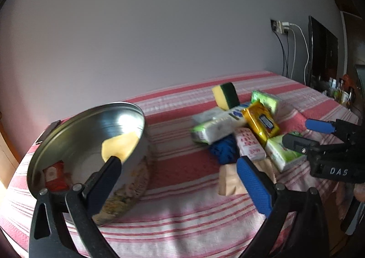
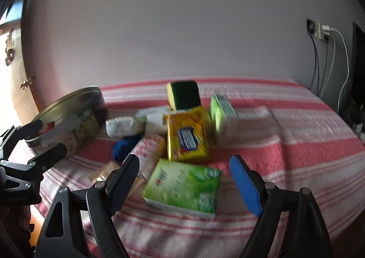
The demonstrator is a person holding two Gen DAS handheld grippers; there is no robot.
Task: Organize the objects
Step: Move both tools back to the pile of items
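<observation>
Right gripper (image 2: 184, 180) stands wide open and empty, its jaws framing a green tissue pack (image 2: 183, 186) that lies flat on the striped tabletop (image 2: 296, 155) directly ahead at twelve o'clock, untouched. The pack's long axis seems to run roughly across the jaws, slightly skewed. Left gripper (image 1: 178, 166) is also spread, holding nothing; the metal tin (image 1: 91, 141) sits at its ten o'clock, partly filled. Judging by position, the right hand is the nearer one for that pack, the tin lying off at its nine o'clock.
</observation>
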